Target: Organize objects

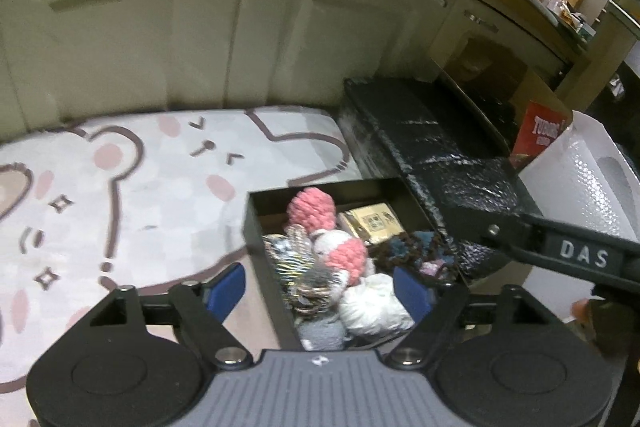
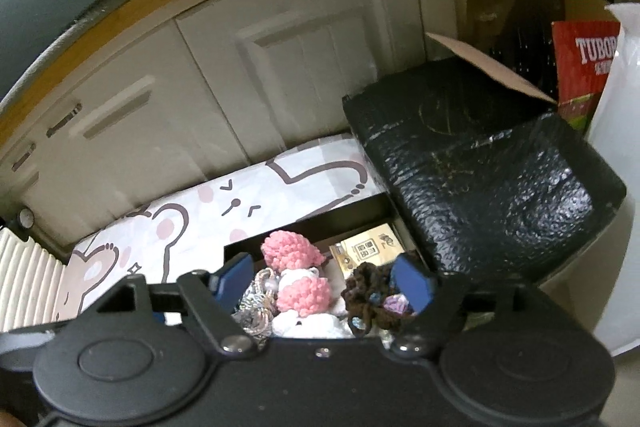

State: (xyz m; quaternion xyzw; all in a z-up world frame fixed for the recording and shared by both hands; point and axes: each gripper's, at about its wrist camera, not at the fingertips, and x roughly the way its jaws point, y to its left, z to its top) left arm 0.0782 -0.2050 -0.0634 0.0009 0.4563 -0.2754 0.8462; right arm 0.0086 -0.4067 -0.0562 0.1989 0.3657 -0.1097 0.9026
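Black box nearly full, both grippers empty above it

The open black box (image 1: 256, 223) sits on the bear-print mat (image 1: 120, 179), already packed with a pink yarn ball (image 1: 312, 207), a pink-and-white crocheted toy (image 1: 342, 251), a tan card packet (image 1: 372, 223), a dark crocheted piece (image 1: 416, 247) at 3 o'clock and a white yarn ball (image 1: 374, 303) at 6 o'clock. Its glossy black lid (image 1: 432, 147) lies just beside it at 2 o'clock, off the box. The left gripper (image 1: 320, 291) and right gripper (image 2: 324, 279) both stand wide, holding nothing. Gathering looks done; closing the lid seems what is left.
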